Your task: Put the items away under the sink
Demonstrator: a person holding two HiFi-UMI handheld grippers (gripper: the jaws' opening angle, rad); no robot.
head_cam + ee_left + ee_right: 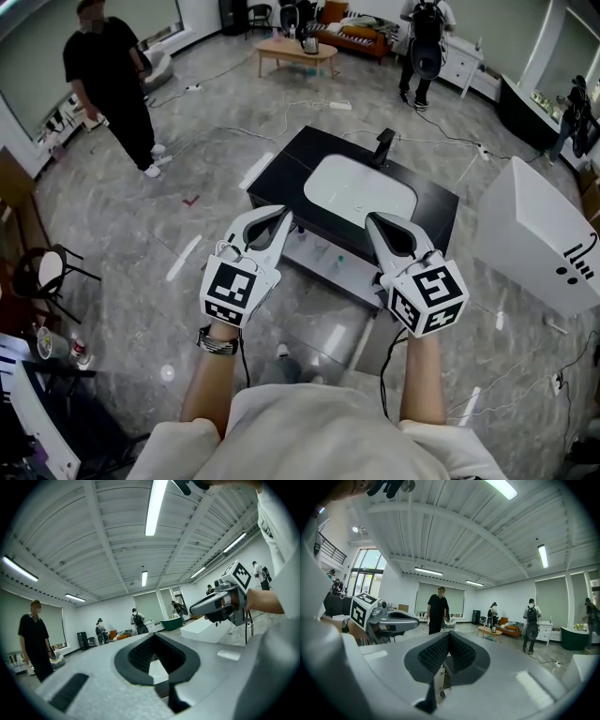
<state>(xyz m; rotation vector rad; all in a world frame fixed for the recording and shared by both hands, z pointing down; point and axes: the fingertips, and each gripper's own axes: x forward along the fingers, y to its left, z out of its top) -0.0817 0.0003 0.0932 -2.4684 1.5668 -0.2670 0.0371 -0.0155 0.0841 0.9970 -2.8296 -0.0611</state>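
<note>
- I hold two grippers. The left gripper (283,216) has its ribbed black pads pressed together on nothing and points toward the sink.
- There is one sink (361,192) just ahead of both grippers. It is a smooth, rounded white basin set in a black rectangular counter (281,173).
- The counter's long axis runs from upper left to lower right. One dark faucet (383,145) stands at the far edge, and one open shelf (309,253) sits beneath.
- The right gripper (371,218) is likewise closed and empty.
</note>
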